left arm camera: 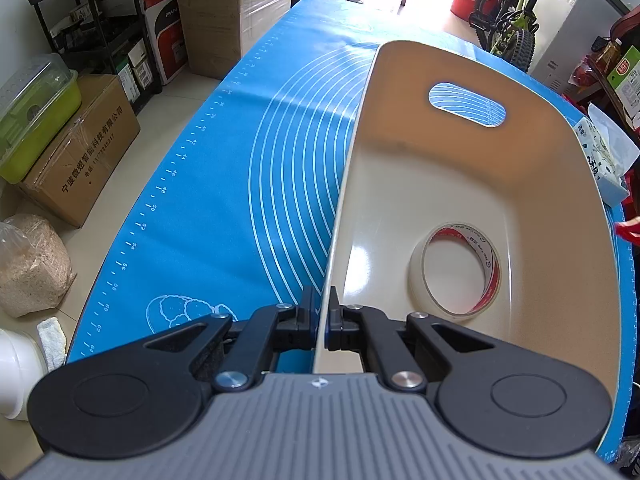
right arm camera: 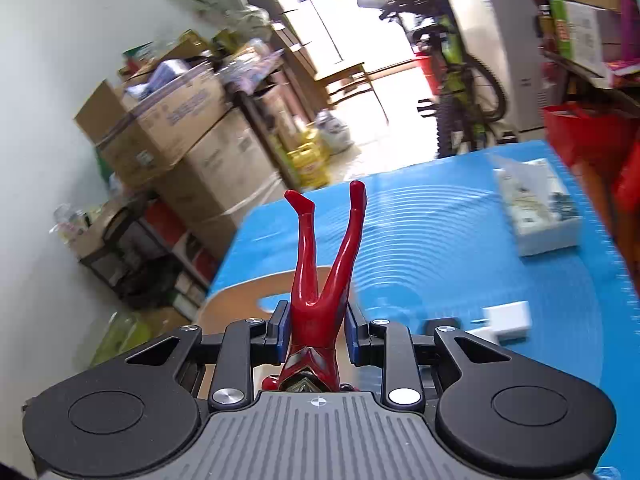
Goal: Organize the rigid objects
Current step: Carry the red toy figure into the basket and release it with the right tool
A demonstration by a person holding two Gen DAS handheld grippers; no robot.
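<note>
A: Status of the left gripper [left arm camera: 325, 320]?

B: Jaws nearly together, clamped on the thin rim of the cream bin [left arm camera: 460, 184]. One pad sits outside the wall, one inside. The bin stands on the blue mat [left arm camera: 224, 184].

A: Contents of the bin?

B: One roll of clear tape [left arm camera: 456, 270], lying flat on the bin floor near the right-hand wall. An oval handle slot [left arm camera: 467, 104] is cut in the far wall; the mat shows through it.

A: Status of the right gripper [right arm camera: 315, 330]?

B: Jaws set narrow, closed on the red figurine [right arm camera: 320, 280]. The pads grip it at the hips. The figure is head toward the camera, both legs pointing away and splayed in a V.

A: Position relative to the bin?

B: The figurine is held above the mat. The bin's handle end shows just behind and below it, to the left. The right view is blurred.

A: Other items on the mat?

B: A white charger block [right arm camera: 506, 322] near the right jaw, and a white box [right arm camera: 538, 210] further back on the right.
</note>
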